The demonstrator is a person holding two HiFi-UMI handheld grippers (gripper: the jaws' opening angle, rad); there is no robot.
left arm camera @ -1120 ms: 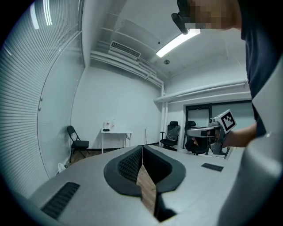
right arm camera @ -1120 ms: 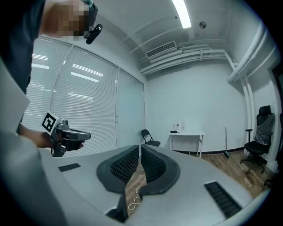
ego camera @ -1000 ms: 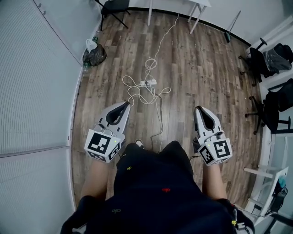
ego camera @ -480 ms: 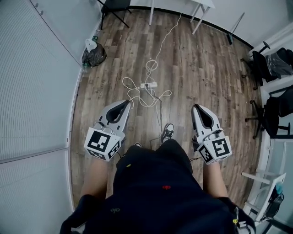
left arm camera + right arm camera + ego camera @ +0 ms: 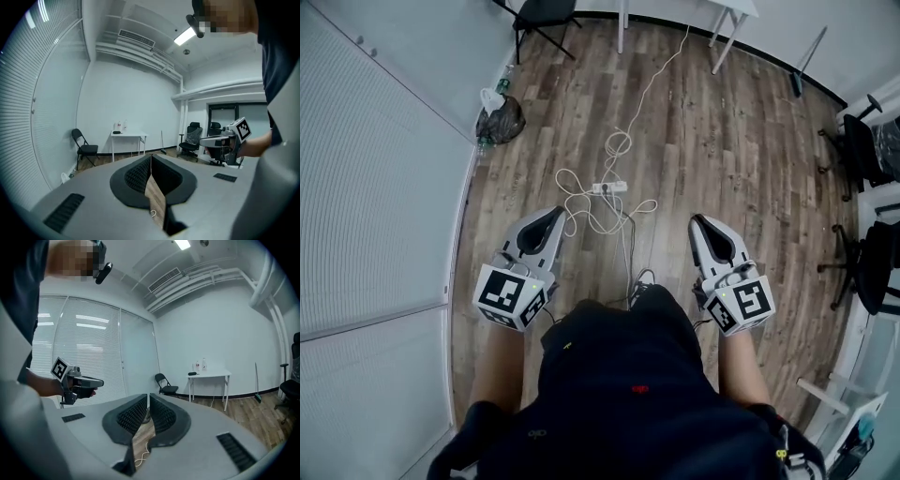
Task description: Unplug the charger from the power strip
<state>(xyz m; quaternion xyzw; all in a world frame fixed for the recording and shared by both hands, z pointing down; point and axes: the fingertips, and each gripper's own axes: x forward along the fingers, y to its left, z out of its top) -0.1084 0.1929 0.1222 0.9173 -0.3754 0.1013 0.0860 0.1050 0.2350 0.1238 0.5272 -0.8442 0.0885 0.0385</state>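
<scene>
Steps nearer the power strip (image 5: 609,187) on the floor (image 5: 722,141) than a second ago (charger too small to pick out among the white cable (image 5: 581,202)). Carries left tongs (image 5: 555,217) and right tongs (image 5: 697,223) shut, empty, well short of it. Approach only; no grip yet.

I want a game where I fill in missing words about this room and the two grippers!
1. The white power strip lies on the wooden ____.
2. The folding chair near the far wall is coloured ____.
3. The left hand-held gripper and the right hand-held gripper both have their jaws ____, with nothing between them.

Missing words: floor; black; shut.
</scene>
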